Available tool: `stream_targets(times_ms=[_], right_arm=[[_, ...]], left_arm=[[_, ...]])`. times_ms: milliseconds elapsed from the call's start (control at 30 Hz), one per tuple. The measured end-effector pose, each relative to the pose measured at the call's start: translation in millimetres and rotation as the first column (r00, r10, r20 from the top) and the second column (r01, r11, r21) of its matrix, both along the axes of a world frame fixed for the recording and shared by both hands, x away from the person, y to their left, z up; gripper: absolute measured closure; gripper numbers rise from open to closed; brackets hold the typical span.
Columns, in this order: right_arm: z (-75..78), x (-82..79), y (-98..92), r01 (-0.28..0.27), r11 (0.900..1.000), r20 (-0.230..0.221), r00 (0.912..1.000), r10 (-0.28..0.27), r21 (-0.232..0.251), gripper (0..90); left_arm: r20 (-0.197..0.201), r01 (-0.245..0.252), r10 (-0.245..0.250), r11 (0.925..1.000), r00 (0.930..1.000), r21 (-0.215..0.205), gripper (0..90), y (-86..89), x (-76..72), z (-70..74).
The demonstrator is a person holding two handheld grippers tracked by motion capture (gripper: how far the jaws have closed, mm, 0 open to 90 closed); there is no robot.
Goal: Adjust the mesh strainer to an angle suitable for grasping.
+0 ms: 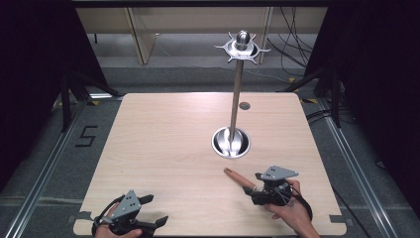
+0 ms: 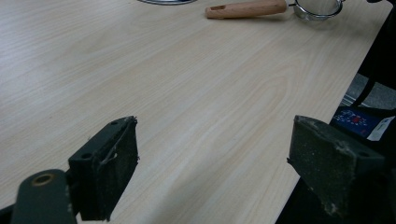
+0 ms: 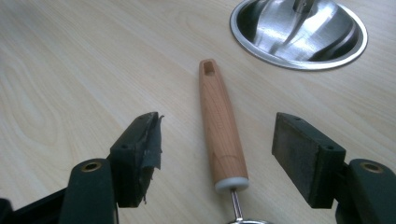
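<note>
Your right fingers (image 3: 217,158) stand open astride the strainer's wooden handle (image 3: 219,130), not touching it. The strainer (image 2: 280,7) lies near the desk's (image 1: 163,148) front right corner, its handle running away towards the steel stand (image 3: 299,30). Your left fingers (image 2: 212,168), open and empty, sit well apart at the front left.

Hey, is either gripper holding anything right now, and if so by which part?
Nothing is held. The right gripper stands open around the strainer's wooden handle, pads clear of it. The left gripper is open over bare table.
</note>
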State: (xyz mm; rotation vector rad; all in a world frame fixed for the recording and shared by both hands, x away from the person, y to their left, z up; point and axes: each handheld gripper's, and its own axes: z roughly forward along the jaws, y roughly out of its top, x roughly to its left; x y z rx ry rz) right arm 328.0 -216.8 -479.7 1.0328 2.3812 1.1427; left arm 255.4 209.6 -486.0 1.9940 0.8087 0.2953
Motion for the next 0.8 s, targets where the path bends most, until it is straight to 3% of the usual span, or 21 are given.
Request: stream_targets(times_ms=[167,200,267,367,400,467,500,533,600,633,700,733,800], right_arm=[[-3.2,6.4,8.2,-0.02,1.0,-0.027,0.9994,0.02,-0.022,29.4],[-3.8,8.5,12.2,-0.039,0.999,-0.046,0.9982,0.038,-0.022,27.7],[-3.2,11.0,13.9,-0.032,0.999,-0.047,0.9985,0.03,-0.044,28.2],[-4.2,15.2,14.6,-0.023,0.996,-0.074,0.9971,0.016,-0.091,33.4],[-6.0,16.8,15.8,-0.011,0.995,-0.079,0.9969,0.003,-0.099,35.9],[-5.0,20.2,16.1,-0.028,0.992,-0.111,0.9938,0.014,-0.126,40.0],[-7.9,22.0,17.7,-0.02,0.993,-0.074,0.9972,0.011,-0.118,42.1],[-7.9,22.0,17.7,-0.02,0.993,-0.074,0.9972,0.011,-0.118,42.1],[-5.6,25.1,17.9,-0.043,0.985,-0.11,0.9936,0.025,-0.165,47.1],[-5.7,24.9,18.4,-0.037,0.985,-0.137,0.9905,0.014,-0.166,48.4],[-7.0,25.7,18.7,-0.031,0.986,-0.124,0.9922,0.011,-0.161,49.6],[-5.3,27.1,17.0,-0.039,0.985,-0.148,0.9889,0.014,-0.168,52.6],[-6.1,28.2,16.4,-0.042,0.982,-0.145,0.9894,0.015,-0.182,54.2]], left_arm=[[0.022,0.006,-0.006,0.9999,0.9997,-0.013,15.2,1.2,1.7,-0.2],[0.004,-0.008,0.008,0.9996,1.0,-0.028,15.2,0.2,0.5,-0.7],[0.003,-0.005,0.005,0.9999,1.0,-0.016,15.2,1.0,0.5,-0.1],[0.001,-0.007,0.007,0.9996,1.0,-0.029,15.2,0.5,0.6,-0.1],[0.003,-0.006,0.007,0.9999,1.0,-0.01,15.2,1.9,1.2,0.4],[0.003,-0.008,0.008,0.9998,1.0,-0.02,15.2,1.3,0.8,0.2],[0.003,-0.008,0.008,0.9998,1.0,-0.02,15.2,1.3,0.8,0.2],[0.003,-0.006,0.006,0.9999,1.0,-0.013,15.2,2.0,1.0,0.5],[0.005,-0.001,0.002,0.9994,1.0,-0.033,15.2,1.3,0.4,0.8],[0.007,0.0,0.001,0.9995,1.0,-0.032,15.2,1.5,0.3,0.9],[0.007,-0.001,0.001,0.9995,1.0,-0.032,15.2,1.6,0.4,1.0],[0.022,0.008,-0.007,0.9996,0.9997,-0.026,15.2,2.4,1.7,1.2],[0.022,0.007,-0.007,0.9997,0.9997,-0.024,15.2,2.5,1.7,1.1]])
